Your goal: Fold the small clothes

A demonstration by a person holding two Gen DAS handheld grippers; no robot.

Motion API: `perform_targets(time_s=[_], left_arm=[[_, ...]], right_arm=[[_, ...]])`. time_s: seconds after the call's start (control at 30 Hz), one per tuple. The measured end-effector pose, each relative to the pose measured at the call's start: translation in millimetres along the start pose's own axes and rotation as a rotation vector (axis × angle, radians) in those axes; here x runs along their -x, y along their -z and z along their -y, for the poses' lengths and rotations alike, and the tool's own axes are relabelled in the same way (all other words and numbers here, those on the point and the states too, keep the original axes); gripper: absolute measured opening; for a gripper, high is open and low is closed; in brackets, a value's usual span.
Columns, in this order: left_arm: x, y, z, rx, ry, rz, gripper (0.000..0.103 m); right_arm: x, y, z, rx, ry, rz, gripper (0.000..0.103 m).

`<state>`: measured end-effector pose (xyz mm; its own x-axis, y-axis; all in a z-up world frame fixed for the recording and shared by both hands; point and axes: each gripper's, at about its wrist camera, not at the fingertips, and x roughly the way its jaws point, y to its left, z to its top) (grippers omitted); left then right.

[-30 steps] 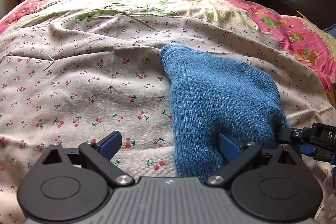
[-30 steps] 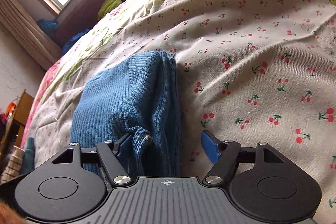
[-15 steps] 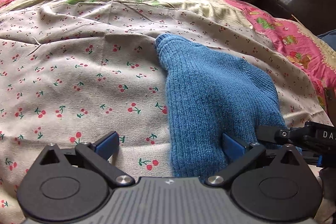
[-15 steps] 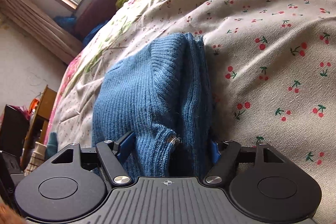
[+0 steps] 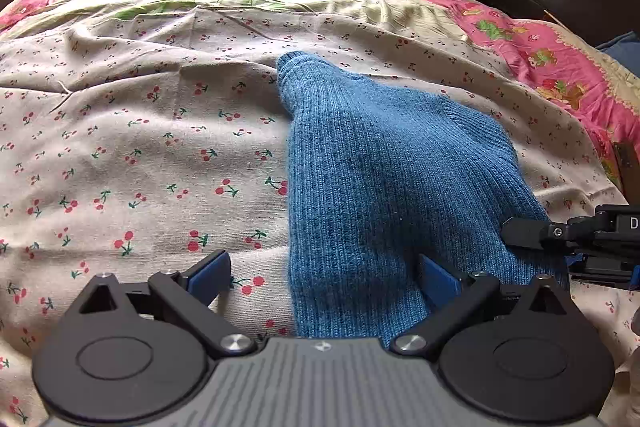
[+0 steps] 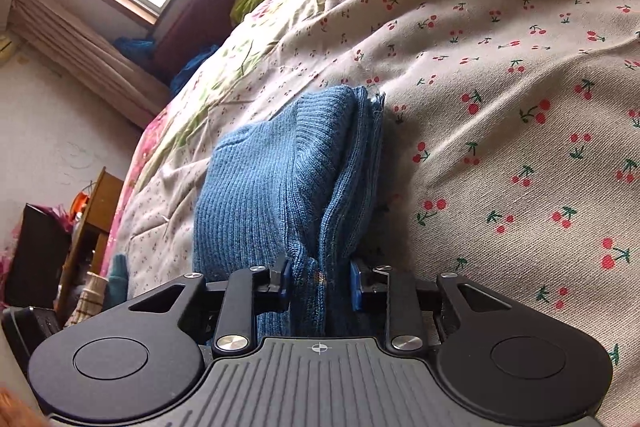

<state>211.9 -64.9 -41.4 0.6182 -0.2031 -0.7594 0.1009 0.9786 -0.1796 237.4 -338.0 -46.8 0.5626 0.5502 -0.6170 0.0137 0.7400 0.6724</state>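
1. So, blue knit sweater [image 5: 384,179] is lying folded on the cherry-print sheet [image 5: 140,155] on the bed, roughly mid-bed, near edge towards me.
2. Right gripper [image 6: 319,281]: jaws closing in on the sweater's near edge, bunched knit sits btwn the blue pads [image 6: 285,277], both look to be touching fabric already.
3. Left gripper [image 5: 324,277]: jaws spread wide. Left pad is over bare sheet, right pad on top of the knit, sweater's left edge btwn them, nothing pinched.
4. Can't really tell if the left tips press the sheet, prob just resting there.
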Motion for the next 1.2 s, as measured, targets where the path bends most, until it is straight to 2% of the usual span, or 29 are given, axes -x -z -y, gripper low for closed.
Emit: perform_targets(time_s=[0.17,0.27,0.4,0.57,0.9,1.07,1.13,1.2], left_arm=[[-2,-5,-2,-0.006,0.004,-0.011,0.103],[-2,-4,0,-0.015,-0.003,-0.006,0.103],[-3,-4,-1,-0.01,0.0,-0.009,0.103],[-2,-4,0,-0.03,-0.006,-0.001,0.103],[-7,-5,-4,-0.03,0.005,-0.021,0.103],[-12,-3,-4,-0.013,0.013,-0.028,0.103],[-12,0,2,-0.033,0.019,-0.032,0.103],[-9,3,11,-0.057,0.035,-0.031,0.103]], right_arm=[[-2,1,3,0.008,-0.004,-0.012,0.037],[-8,3,2,0.008,0.01,-0.024,0.047],[-18,7,-2,0.006,0.01,-0.031,0.053],[-22,6,-5,0.004,0.012,-0.037,0.054],[-12,10,2,0.041,0.011,-0.065,0.052],[-27,16,-2,-0.005,-0.024,-0.061,0.054],[-28,19,-7,0.003,-0.02,-0.059,0.046],[-24,19,-6,-0.016,-0.036,-0.064,0.03]])
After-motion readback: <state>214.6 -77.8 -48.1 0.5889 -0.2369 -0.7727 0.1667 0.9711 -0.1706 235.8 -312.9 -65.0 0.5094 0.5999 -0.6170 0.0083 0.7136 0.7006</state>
